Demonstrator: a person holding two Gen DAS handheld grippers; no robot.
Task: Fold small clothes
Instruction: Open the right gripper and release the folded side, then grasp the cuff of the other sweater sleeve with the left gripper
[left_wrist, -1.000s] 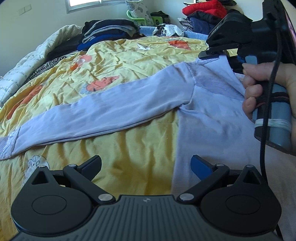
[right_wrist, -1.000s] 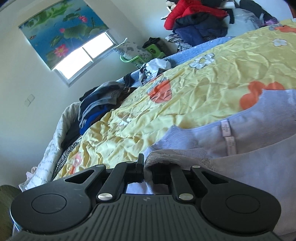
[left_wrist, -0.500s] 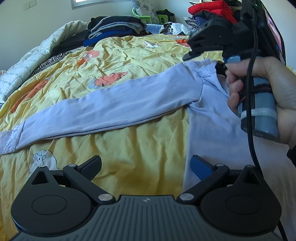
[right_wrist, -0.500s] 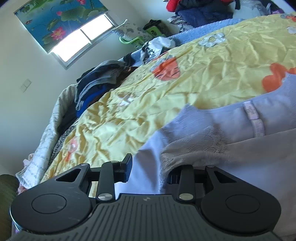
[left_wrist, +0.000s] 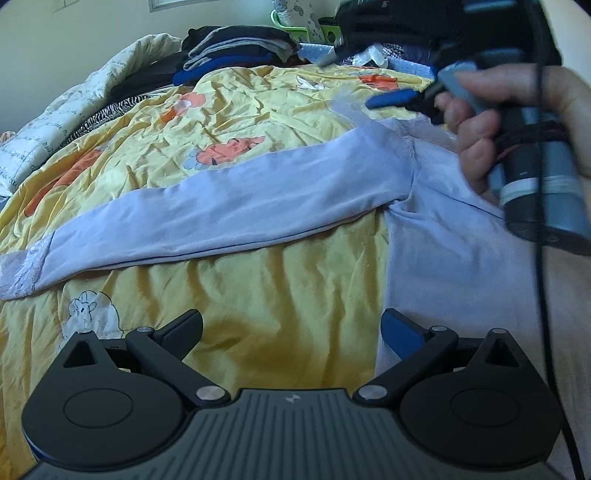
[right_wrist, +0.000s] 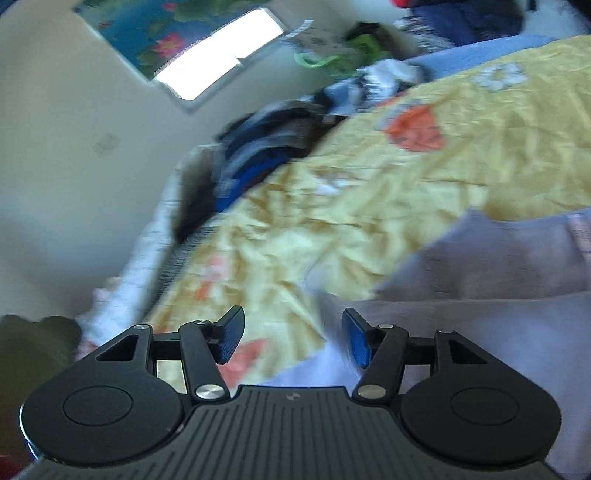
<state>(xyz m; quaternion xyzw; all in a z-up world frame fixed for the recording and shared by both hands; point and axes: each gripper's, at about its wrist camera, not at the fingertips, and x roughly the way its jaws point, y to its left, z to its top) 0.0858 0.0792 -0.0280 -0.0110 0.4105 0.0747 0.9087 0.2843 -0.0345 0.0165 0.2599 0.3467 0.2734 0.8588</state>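
1. The step in hand looks like laying the top (left_wrist: 443, 266) out flat before any fold: it lies spread on the yellow bedspread (left_wrist: 258, 314) of the bed, its body at 3 o'clock in the left wrist view and one long sleeve (left_wrist: 229, 210) stretched out toward 9 o'clock.
2. The next move likely calls for pinching the sleeve near its cuff (left_wrist: 22, 262) and carrying it across the body.
3. The left hand-held gripper (left_wrist: 291, 332) hovers low over the bedspread, its jaws spread wide, holding nothing; its right finger sits at the hem edge of the top.
4. The right hand-held gripper (right_wrist: 291, 339) is also spread and empty, tilted above the shoulder of the top; the right hand (left_wrist: 517, 122) grips its handle at 2 o'clock.
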